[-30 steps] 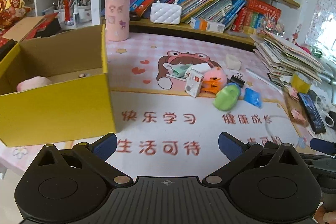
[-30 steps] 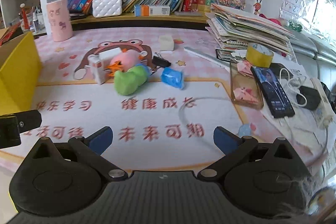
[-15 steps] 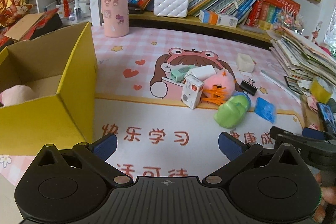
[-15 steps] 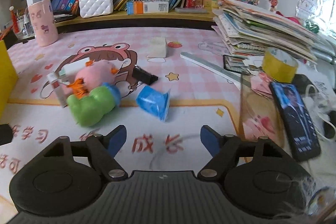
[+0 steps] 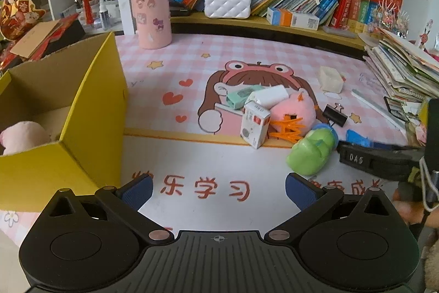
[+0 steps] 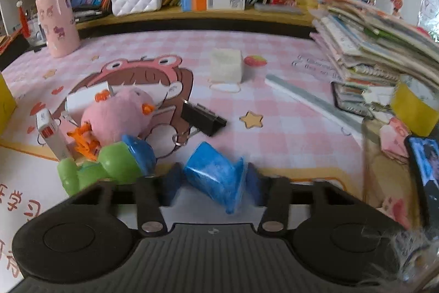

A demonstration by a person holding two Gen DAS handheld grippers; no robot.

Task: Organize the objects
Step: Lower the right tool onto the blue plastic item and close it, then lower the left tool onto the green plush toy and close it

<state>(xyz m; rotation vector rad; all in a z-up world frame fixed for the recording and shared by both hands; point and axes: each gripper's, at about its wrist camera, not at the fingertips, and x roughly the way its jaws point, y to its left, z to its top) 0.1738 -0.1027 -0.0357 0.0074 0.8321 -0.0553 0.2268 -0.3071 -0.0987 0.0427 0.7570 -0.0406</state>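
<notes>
A blue crinkly packet (image 6: pixel 216 177) lies on the desk mat between the fingers of my right gripper (image 6: pixel 212 183), whose jaws stand close on both sides of it. To its left lie a green and blue toy (image 6: pixel 109 169), a pink plush (image 6: pixel 120 114), a white carton (image 6: pixel 50 133) and a black binder clip (image 6: pixel 203 117). My left gripper (image 5: pixel 216 187) is open and empty above the mat. The yellow box (image 5: pixel 68 128) stands at its left with a pink plush (image 5: pixel 24 133) inside. The right gripper (image 5: pixel 381 158) also shows in the left wrist view beside the green toy (image 5: pixel 312 153).
A white eraser block (image 6: pixel 226 65) lies behind the pile. A stack of books (image 6: pixel 378 45), yellow tape roll (image 6: pixel 414 106), ruler (image 6: pixel 315 103) and phone (image 6: pixel 425 164) crowd the right side. A pink cylinder (image 5: pixel 152 15) and a bookshelf (image 5: pixel 247 18) stand at the back.
My right gripper moved forward and down to the blue packet and its jaws narrowed around it. My left gripper moved forward, closer to the pile.
</notes>
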